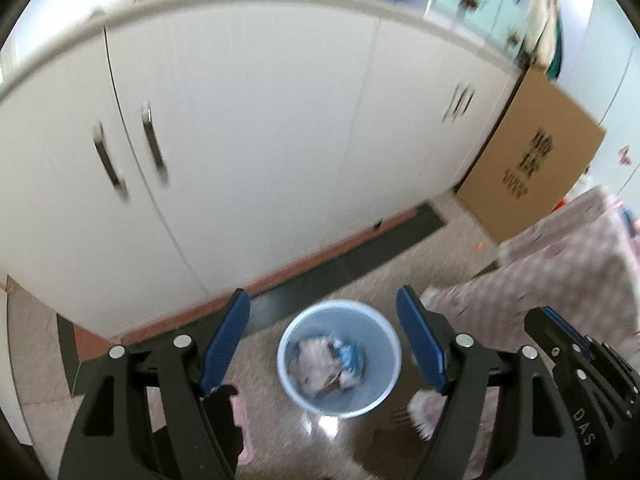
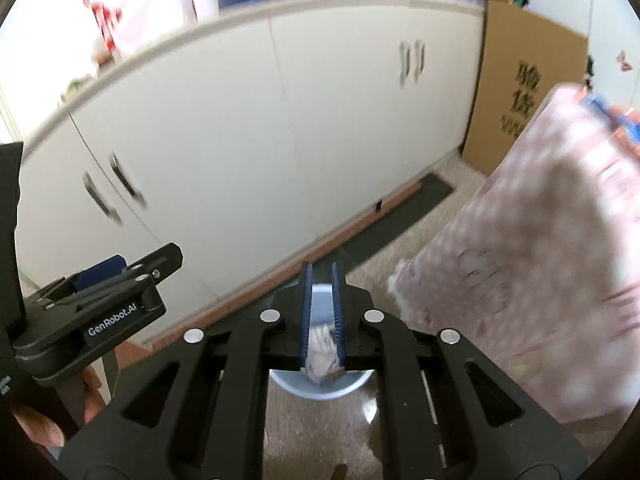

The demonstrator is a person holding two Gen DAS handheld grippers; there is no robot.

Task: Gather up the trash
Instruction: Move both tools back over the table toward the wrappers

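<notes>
Bin [image 1: 339, 400] upright, mouth up; L tool [image 1: 322, 340] open.

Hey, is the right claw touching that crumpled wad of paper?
Touching. In the right wrist view, the right claw has its blue fingers pressed against both sides of the crumpled paper wad, above the trash bin.

Both wrist cameras are looking steeply down along their jaws, sharing the blue bin [image 1: 339, 358] ahead and the white cabinets [image 2: 248, 152] beyond.
</notes>
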